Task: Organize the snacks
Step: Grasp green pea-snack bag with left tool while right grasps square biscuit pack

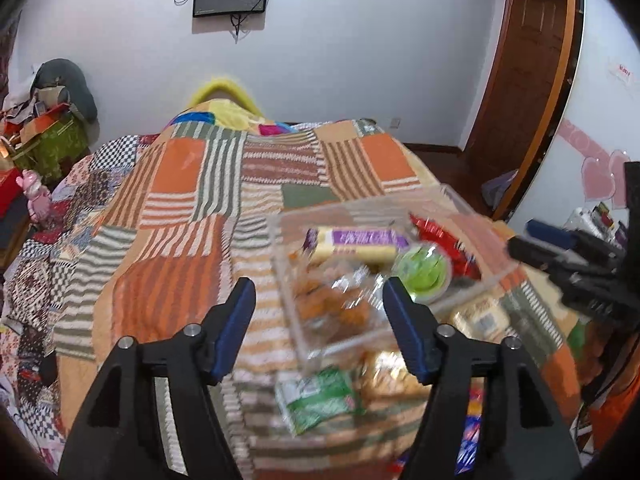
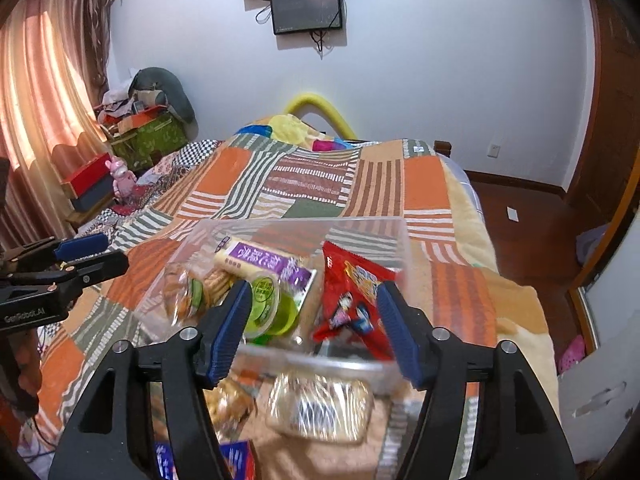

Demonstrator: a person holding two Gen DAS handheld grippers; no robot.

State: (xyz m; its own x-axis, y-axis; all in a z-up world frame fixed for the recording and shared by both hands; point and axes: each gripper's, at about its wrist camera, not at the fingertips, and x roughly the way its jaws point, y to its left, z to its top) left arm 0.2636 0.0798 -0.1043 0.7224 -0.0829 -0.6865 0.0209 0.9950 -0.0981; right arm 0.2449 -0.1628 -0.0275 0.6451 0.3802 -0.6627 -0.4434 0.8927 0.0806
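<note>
A clear plastic bin (image 2: 396,236) sits on the patchwork bedspread; it also shows in the left wrist view (image 1: 280,240). It holds a purple-and-yellow cracker pack (image 2: 260,266), a green jelly cup (image 2: 268,308), a red snack bag (image 2: 356,296) and a clear bag of biscuits (image 2: 180,292). Loose snacks lie in front of it: a green pack (image 1: 320,396) and a clear pack of pastries (image 2: 320,404). My left gripper (image 1: 320,300) is open and empty above the bin's near left corner. My right gripper (image 2: 312,304) is open and empty above the bin's near edge.
The bedspread (image 1: 180,240) stretches far to the back and left. A blue snack pack (image 2: 240,460) lies at the near edge. Boxes and a pink toy (image 2: 124,180) are piled left of the bed. Wooden floor (image 2: 528,224) lies to the right.
</note>
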